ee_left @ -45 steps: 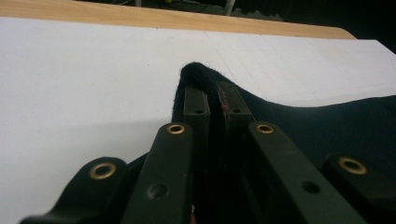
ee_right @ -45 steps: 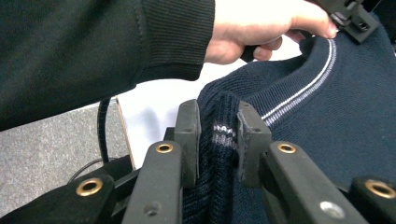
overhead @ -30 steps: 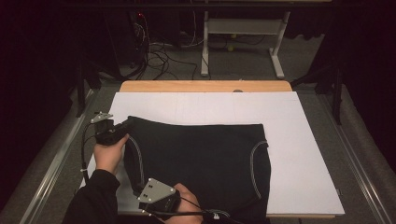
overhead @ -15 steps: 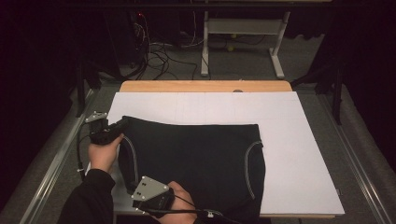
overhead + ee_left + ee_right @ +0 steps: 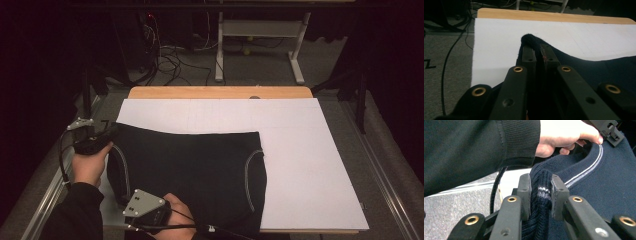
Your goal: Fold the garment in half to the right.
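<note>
left tongs [image 5: 537, 53] clenched on sweater [image 5: 200, 170] corner | right tongs [image 5: 540, 195] grasping hem; sweater's near edge cut off

From my screen the surface [image 5: 220, 93] shows a pale wooden edge along its far side, and a large white sheet [image 5: 300, 165] covers nearly all of the rest, reaching close to the near right corner. A small dark spot [image 5: 255, 97] sits on the wood just past the sheet's far edge. Grey carpet [image 5: 395, 165] runs along both sides, with a metal rail [image 5: 385, 175] lying on it to the right. Beyond the surface I see the white legs of a frame [image 5: 297, 50] standing on the floor, and a tangle of dark cables [image 5: 165, 55] to its left. A small yellow-green ball [image 5: 243, 51] lies under that frame.
</note>
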Motion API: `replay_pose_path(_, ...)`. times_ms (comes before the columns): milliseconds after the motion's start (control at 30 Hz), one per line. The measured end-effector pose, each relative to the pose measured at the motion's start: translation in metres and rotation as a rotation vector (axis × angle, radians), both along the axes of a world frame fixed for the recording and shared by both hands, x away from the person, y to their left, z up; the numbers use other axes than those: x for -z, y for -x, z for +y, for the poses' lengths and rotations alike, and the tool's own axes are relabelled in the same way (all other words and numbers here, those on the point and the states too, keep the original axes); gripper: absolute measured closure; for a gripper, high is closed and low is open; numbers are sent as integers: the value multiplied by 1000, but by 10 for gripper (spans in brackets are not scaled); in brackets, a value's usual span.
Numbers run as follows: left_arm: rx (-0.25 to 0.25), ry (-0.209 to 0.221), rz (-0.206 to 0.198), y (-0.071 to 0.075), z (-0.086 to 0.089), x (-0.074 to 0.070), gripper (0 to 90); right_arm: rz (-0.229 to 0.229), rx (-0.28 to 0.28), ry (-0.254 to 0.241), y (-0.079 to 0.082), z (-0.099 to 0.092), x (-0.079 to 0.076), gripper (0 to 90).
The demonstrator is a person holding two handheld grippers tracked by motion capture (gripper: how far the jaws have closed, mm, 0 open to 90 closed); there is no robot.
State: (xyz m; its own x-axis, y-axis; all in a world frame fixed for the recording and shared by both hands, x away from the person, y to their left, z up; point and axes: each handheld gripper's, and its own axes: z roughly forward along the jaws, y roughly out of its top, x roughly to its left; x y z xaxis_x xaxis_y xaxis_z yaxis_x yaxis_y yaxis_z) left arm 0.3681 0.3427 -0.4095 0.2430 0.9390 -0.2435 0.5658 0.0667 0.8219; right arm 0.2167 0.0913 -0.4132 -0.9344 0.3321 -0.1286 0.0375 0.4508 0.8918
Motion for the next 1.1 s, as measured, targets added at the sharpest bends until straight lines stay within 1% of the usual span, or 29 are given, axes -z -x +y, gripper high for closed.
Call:
replay_pose_path(133, -12, 12, 8, 3, 7, 1, 801, 0, -4, -7, 0, 4, -2, 746)
replay_pose_path(233, -5, 17, 15, 3, 4, 0, 801, -4, 3, -10, 0, 1, -2, 745)
replay_pose_path(267, 1, 24, 23, 2, 2, 0, 801, -6, 7, -10, 1, -1, -3, 745)
replay_pose_path(333, 7, 9, 33, 0, -2, -2, 801, -12, 18, -14, 1, -6, -3, 744)
replay_pose_path(400, 17, 2, 32, -2, -9, -5, 801, -12, 33, -19, 0, -13, -4, 744)
replay_pose_path(467, 21, -7, 19, -3, -17, -10, 800, -11, 49, -32, 0, -22, -5, 743)
replay_pose_path(533, 17, 1, -8, -2, -28, -15, 800, -17, 63, -47, 0, -32, -7, 743)
replay_pose_path(633, 36, -23, -13, -5, -46, -21, 800, -20, 88, -63, -1, -49, -9, 743)
replay_pose_path(667, 42, -30, -12, -7, -52, -23, 800, -23, 97, -66, -1, -55, -9, 742)
replay_pose_path(767, 50, -19, -1, -14, -69, -27, 798, -29, 125, -78, -3, -73, -8, 742)
replay_pose_path(833, 59, -18, 5, -20, -84, -28, 797, -38, 148, -81, -3, -86, -7, 741)
replay_pose_path(967, 87, -26, 11, -29, -116, -26, 794, -28, 195, -85, -5, -113, -2, 742)
replay_pose_path(1000, 92, -26, 16, -32, -127, -26, 788, -27, 202, -83, -6, -118, -1, 741)
replay_pose_path(1100, 103, -31, 32, -38, -148, -26, 780, -19, 232, -80, -6, -138, 3, 740)
